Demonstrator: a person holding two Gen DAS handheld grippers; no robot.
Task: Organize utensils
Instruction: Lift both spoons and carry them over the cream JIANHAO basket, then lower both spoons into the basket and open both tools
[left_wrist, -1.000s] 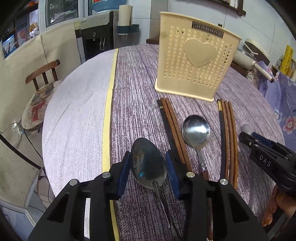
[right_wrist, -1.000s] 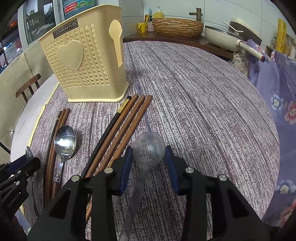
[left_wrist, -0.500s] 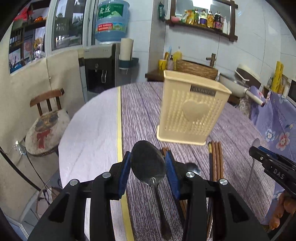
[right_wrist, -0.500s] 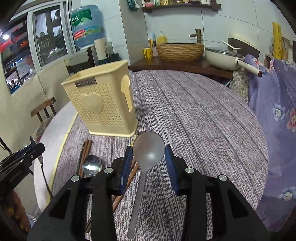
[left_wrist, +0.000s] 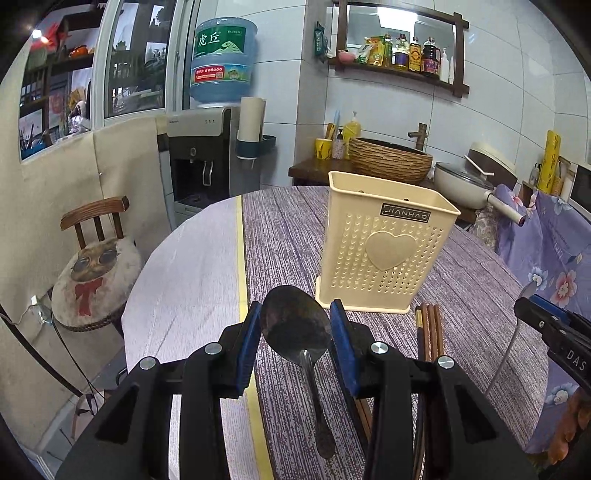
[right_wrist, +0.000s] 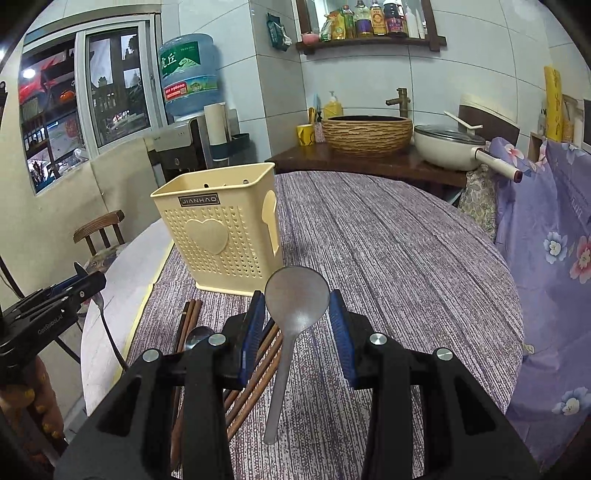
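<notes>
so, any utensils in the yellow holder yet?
No: the holder shows no utensil above its rim, and each gripper grips a spoon in the air.

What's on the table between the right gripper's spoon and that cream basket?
In the right wrist view, only bare tablecloth lies between the spoon held in the right gripper and the basket. The chopsticks sit off to the left.

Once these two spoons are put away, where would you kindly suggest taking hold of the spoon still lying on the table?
Probably by its handle, from straight above. The spoon lies flat between two bundles of chopsticks, bowl toward the holder; the handle looks narrow enough for the jaws, closing across it, though the neighbours are close.
</notes>
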